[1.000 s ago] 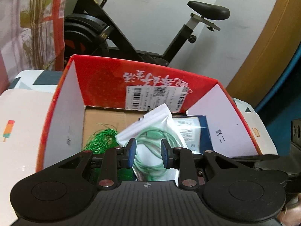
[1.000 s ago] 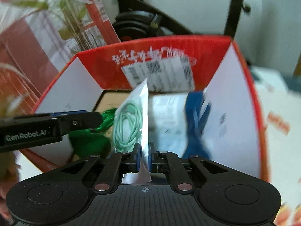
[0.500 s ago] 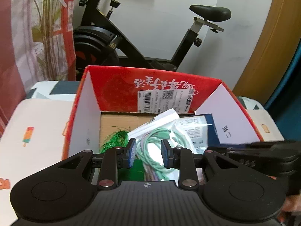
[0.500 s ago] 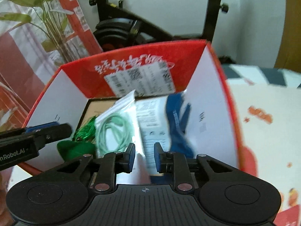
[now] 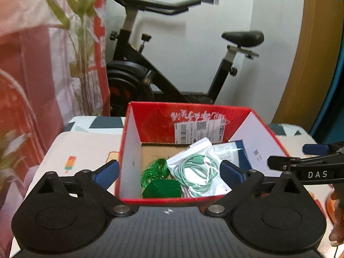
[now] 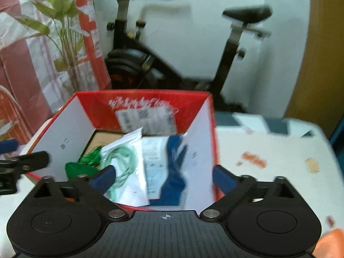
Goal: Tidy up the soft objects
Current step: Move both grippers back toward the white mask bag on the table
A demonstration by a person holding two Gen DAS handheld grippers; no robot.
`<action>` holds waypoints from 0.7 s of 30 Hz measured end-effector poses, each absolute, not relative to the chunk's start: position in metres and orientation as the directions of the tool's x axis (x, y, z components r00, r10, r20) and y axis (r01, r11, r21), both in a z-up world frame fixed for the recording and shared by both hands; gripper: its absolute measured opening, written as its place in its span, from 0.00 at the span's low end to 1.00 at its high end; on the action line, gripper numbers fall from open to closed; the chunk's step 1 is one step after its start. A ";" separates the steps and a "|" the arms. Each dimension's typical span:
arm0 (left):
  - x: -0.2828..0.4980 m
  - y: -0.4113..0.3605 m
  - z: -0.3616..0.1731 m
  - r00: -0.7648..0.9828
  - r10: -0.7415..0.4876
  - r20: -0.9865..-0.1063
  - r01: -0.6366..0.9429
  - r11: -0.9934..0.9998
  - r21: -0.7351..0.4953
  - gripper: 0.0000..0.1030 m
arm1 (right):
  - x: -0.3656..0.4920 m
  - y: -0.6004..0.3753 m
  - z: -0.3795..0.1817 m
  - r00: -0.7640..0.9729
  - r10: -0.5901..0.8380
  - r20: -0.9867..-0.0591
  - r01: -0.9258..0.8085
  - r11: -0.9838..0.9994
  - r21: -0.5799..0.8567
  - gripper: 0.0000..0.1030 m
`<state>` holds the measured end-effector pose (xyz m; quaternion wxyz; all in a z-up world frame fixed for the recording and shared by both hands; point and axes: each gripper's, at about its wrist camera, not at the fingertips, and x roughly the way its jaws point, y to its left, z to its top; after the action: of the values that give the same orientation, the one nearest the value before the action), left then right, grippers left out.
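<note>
Red cardboard box with white inner walls (image 5: 131, 150), on a patterned tablecloth (image 5: 86, 150). Contents: clear plastic bag of coiled mint-green cable (image 5: 197, 167), centre; green tinsel wire bundle (image 5: 155, 169) to its left; blue-and-white packet (image 6: 174, 163), blurred, possibly gloves, on the right. Left gripper (image 5: 169, 172) and right gripper (image 6: 163, 176): fingers spread wide, empty, near the box front.

An open box (image 5: 131, 150) sits on the bench (image 5: 86, 150), with an exercise bike (image 5: 150, 81) behind it and a plant (image 5: 81, 43) to the bike's left. Inside the box, a bundle of wire (image 5: 155, 168) lies at the left, a bagged cable (image 5: 197, 169) in the middle and a flat packet (image 6: 154, 163) at the right, leaning against the right wall. The bagged cable partly overlaps the packet.
</note>
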<state>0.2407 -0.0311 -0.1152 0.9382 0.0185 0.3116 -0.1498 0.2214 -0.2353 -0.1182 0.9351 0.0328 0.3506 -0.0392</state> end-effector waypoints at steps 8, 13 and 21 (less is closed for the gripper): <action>0.193 -0.026 -0.095 0.811 -0.186 -0.555 0.216 0.976 -0.011 1.00 | 0.169 -0.239 -0.092 0.817 -0.075 -0.572 0.123 0.991 0.046 1.00; 0.166 -0.025 -0.087 0.837 -0.141 -0.530 0.194 0.980 0.046 1.00 | 0.136 -0.239 -0.082 0.832 -0.049 -0.552 0.097 0.994 0.058 1.00; 0.133 -0.020 -0.084 0.845 -0.115 -0.522 0.157 0.987 0.037 1.00 | 0.091 -0.240 -0.070 0.858 -0.044 -0.511 0.080 0.996 0.049 1.00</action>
<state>0.1335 -0.0196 -0.0845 0.9598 0.0389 0.2689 -0.0707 0.0911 -0.2398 -0.0701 0.9633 0.0342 0.2641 -0.0321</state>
